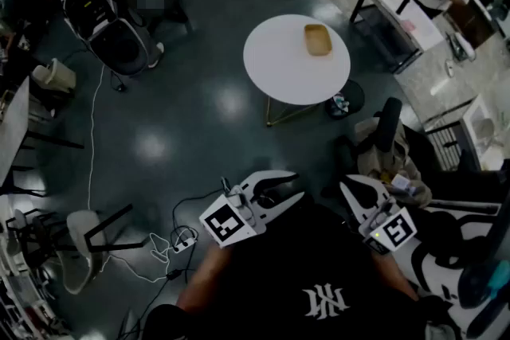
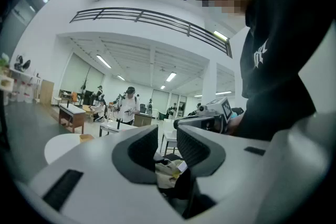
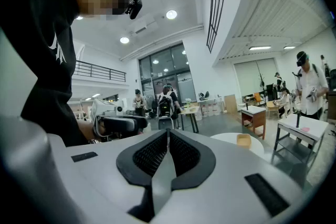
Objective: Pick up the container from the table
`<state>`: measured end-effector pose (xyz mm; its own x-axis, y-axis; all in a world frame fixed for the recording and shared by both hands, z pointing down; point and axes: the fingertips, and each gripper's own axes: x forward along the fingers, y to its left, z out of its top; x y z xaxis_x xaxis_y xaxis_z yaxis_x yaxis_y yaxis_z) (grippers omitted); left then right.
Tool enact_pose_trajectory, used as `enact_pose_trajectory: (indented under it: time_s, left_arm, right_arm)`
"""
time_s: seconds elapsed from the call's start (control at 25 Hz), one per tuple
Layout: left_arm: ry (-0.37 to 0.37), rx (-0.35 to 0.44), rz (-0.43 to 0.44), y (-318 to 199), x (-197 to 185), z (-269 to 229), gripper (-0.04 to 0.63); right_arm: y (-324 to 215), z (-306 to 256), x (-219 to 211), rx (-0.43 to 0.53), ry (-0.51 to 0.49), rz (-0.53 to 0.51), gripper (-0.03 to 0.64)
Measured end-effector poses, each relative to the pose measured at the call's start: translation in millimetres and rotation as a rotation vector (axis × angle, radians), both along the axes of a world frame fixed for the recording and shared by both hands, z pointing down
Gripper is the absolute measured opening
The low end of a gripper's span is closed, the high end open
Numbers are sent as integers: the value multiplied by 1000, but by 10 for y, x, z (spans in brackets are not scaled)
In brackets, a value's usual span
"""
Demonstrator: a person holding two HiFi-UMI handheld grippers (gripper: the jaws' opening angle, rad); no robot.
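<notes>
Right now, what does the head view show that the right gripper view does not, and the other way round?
Only the head view: the whole round table from above, and a white cable on the floor. Only the right gripper view: the right gripper close up, its jaws pressed together with nothing between them, and the ceiling lights. Both: the tan container lying on that table, apart from both grippers, and the left gripper.
</notes>
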<state>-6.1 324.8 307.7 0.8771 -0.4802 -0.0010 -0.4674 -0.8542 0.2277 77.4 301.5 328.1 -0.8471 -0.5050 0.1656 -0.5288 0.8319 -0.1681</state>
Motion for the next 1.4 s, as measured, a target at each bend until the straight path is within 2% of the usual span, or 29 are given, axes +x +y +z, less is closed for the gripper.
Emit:
enact_pose_trajectory:
  time_s: [0.12,0.2,0.32,0.48,0.6,0.76,0.92,1.12,1.4]
  left_arm:
    - [-27,-33,-75,-32,-158,90,83]
    - [-23,-50,-85,-30,-217,132,3]
    - [-13,-54,-90,-24,-261,116,3]
    - [-70,-20,-92,-104,-291,95,3]
    - [-100,-22,-102,-130,-375,103,3]
    - [-75,-39,-142,-178,-550,51,3]
    - [-50,-5,-110,-218,-452,-49,3]
    - [-92,-43,-57,-215,-369,74,3]
    - [-85,-38,-25,-307,-358,17,3]
  right_arm:
    - [-42,-52,-102,38,-50,-75,43]
    - [-43,-23,-97,37,-56,-83,43]
    - [14,62,-46,17,-43,-67,43]
    - [-25,160,60,-4,-18,-22,43]
    - [-12,153,86,-3,-8,-5,43]
    - [-32,73,29,-3,-17,-14,43]
    - [-88,-10,22,21,-17,-1,43]
    - [-95,-72,32,35,-34,16,43]
    - [-136,-105,-40,37,-40,19,43]
